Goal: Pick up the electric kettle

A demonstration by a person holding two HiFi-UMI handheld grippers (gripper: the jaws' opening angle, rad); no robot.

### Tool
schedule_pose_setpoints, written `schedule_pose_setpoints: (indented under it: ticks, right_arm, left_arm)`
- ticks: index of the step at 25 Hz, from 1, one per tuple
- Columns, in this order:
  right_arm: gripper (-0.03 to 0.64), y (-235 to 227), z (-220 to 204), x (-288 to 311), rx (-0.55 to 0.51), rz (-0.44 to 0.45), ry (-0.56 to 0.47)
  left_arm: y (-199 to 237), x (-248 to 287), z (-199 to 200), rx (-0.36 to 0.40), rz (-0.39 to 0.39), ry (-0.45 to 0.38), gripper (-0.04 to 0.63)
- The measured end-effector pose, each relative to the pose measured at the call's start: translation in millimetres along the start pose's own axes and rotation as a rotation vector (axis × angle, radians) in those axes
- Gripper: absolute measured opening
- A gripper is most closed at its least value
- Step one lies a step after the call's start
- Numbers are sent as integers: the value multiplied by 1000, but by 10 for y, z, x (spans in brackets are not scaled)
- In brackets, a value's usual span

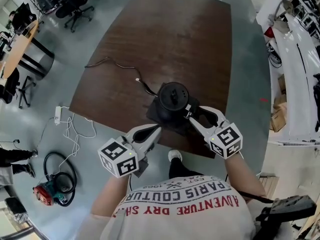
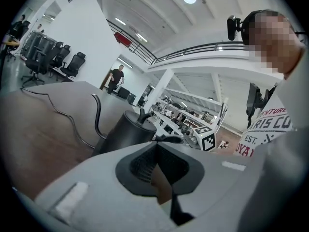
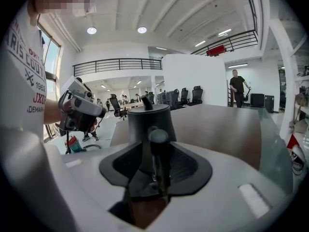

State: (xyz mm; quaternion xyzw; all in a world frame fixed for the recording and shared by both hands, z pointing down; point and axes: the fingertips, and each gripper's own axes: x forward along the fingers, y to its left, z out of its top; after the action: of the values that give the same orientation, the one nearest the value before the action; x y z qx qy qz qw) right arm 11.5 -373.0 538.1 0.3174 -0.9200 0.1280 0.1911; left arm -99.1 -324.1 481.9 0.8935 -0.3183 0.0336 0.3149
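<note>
Flanking the dark table point(image 1: 165, 34), office chairs point(image 1: 75, 6) stand left and white workbenches point(image 1: 292, 49) right on grey floor point(image 1: 250, 59). At the table's near edge, the left gripper point(image 1: 155, 129) is clenched empty beside the electric kettle point(image 1: 172, 98); the right gripper point(image 1: 192, 113), released, straddles its handle point(image 3: 158, 144).

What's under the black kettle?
A flat dark base sticks out beneath the kettle, lying on the brown table. The kettle covers the base's middle, so that part is hidden.

Right gripper view: electric kettle point(image 3: 148, 120) lower body and base are hidden behind the right gripper point(image 3: 155, 166). Left gripper view: kettle base is likewise hidden behind the left gripper point(image 2: 155, 166). Head view: desk point(image 1: 150, 44) near edge is partly covered by both grippers.
</note>
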Motion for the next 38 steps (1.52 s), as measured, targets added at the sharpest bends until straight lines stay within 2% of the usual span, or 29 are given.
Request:
schedule_pose_setpoints:
  ticks: [5, 14, 15, 16, 22, 25, 28, 35, 37, 38]
  right_arm:
    - [124, -44, -20, 61, -21, 8, 7]
    - [123, -35, -13, 55, -46, 34, 8]
    - [121, -27, -10, 59, -49, 36, 10]
    - [121, -20, -11, 61, -52, 40, 12]
    - [121, 3, -8, 52, -53, 50, 14]
    - [121, 0, -20, 65, -49, 52, 16]
    - [123, 12, -32, 68, -45, 61, 18]
    - [124, 45, -25, 62, -33, 80, 13]
    - [124, 50, -25, 66, -34, 84, 12]
    - [124, 54, -25, 69, -33, 85, 11]
  left_arm:
    - [32, 11, 49, 22, 15, -15, 3]
    - [292, 57, 169, 48, 108, -49, 5]
    - [342, 53, 212, 53, 122, -60, 13]
    - [394, 49, 262, 60, 139, -72, 62]
    - [766, 26, 659, 98, 261, -148, 129]
    - [1084, 27, 747, 82, 357, -178, 166]
    - [1314, 113, 716, 46, 396, -170, 179]
    - [1446, 322, 626, 68, 400, -133, 175]
    - [1443, 334, 633, 74, 402, -136, 137]
    - [1435, 329, 647, 84, 409, -138, 85]
